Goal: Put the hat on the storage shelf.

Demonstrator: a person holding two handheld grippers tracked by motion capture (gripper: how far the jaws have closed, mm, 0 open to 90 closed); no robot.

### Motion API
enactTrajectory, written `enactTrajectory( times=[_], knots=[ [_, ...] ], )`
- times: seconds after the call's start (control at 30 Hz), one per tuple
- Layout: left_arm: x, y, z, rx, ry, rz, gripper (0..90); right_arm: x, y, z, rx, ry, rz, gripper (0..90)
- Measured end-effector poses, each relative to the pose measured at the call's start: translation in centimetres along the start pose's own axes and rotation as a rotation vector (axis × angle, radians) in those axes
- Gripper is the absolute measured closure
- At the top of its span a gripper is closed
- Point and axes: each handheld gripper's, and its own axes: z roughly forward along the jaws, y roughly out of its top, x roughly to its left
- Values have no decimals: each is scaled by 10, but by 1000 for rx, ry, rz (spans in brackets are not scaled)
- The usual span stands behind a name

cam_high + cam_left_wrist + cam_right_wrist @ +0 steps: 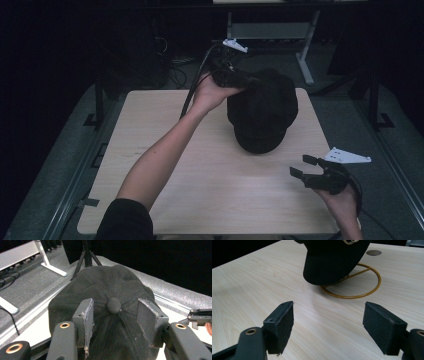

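Note:
A black cap point(262, 107) rests on a gold wire stand point(362, 293) at the far middle of the table, brim toward the person. My left gripper point(247, 80) is held over the back of the cap's crown. In the left gripper view it point(115, 312) stands open, one pad on each side of the top button point(114, 305) of the cap point(112, 282). My right gripper point(301, 166) hovers open near the table's front right. In the right gripper view it point(328, 322) holds nothing and faces the cap's brim point(332, 265).
The light wooden table point(200, 190) has a round cable hole point(373, 252) behind the stand. A white desk frame point(305, 60) and cables lie on the grey floor beyond the table. A black tripod point(86, 255) stands past the far edge.

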Motion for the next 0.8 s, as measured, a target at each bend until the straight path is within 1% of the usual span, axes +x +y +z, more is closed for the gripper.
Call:
enactTrajectory(
  times=[0.03,0.07,0.13,0.27,0.4,0.63,0.67,0.8],
  knots=[
    [0,0,0,0,0,0,469,0,0,0,0,0,0,243],
    [1,-4,-6,-5,5,-2,468,1,1,0,1,-1,-4,240],
    [1,-5,-7,-8,5,-4,466,1,1,1,-1,-2,-4,237],
    [0,-13,-14,-19,7,-14,461,1,1,2,1,-1,-6,233],
    [-1,-20,-18,-19,11,-18,461,3,2,3,-3,2,-10,233],
    [2,-32,-25,-27,11,-24,454,4,2,4,-2,0,-7,231],
    [2,-34,-26,-21,10,-24,452,4,2,5,-2,0,-7,231],
    [2,-41,-31,-30,13,-32,442,4,2,5,-2,-3,-3,231]
  ],
)
